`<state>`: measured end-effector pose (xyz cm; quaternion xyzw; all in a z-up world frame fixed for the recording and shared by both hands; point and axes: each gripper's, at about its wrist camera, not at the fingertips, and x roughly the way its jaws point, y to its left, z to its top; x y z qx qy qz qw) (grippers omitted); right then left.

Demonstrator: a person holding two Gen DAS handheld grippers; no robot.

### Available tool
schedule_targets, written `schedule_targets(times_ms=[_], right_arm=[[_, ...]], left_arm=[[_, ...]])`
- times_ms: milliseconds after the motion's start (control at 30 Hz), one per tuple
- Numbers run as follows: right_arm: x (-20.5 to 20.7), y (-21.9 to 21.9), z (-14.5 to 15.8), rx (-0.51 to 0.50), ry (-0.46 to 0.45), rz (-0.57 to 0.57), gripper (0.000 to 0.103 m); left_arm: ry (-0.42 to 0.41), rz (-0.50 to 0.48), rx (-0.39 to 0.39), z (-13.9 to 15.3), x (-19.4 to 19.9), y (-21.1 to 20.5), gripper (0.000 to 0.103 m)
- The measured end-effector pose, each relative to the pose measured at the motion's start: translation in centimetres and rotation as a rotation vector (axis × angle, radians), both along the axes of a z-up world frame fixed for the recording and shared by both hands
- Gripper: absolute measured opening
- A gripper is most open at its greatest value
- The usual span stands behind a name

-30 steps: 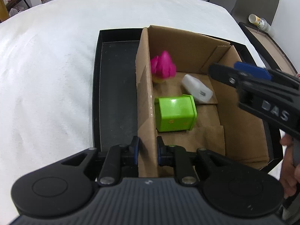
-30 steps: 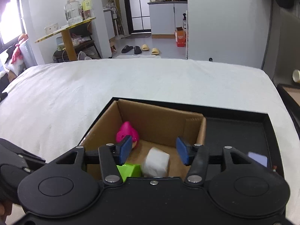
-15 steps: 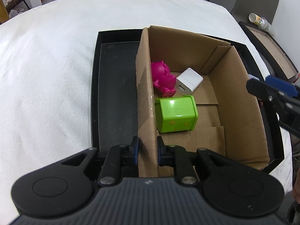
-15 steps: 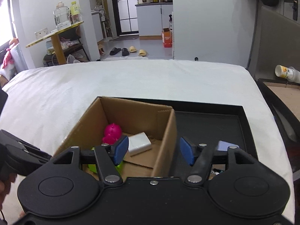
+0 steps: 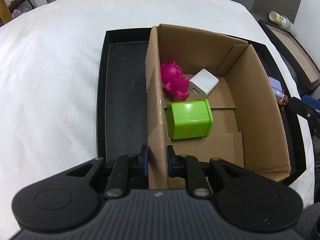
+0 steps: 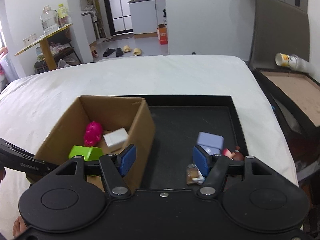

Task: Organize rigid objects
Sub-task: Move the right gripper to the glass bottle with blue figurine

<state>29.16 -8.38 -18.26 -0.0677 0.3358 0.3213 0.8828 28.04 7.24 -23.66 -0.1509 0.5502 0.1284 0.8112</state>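
Note:
A cardboard box stands in a black tray. Inside lie a pink pig toy, a white charger and a green block. My left gripper is shut on the box's near left wall. My right gripper is open and empty above the tray, right of the box. On the tray lie a lilac block, a small doll and a wrapped item.
The tray rests on a white cloth surface. A brown-lined tray with a toppled paper cup sits to the right. A chair back stands behind it.
My right gripper let the white charger drop into the box, then moved right out of the box to above the open tray. The pig toy shifted. The left gripper kept its hold.

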Motion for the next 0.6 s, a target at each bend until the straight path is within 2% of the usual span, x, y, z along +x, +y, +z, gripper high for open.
schedule_targets(times_ms=[600], right_arm=[[0.9,-2.1,-3.5,-0.050,0.043,-0.060,0.063]], left_arm=[[0.002,0.004,-0.007,-0.2,0.0,-0.1,0.016]])
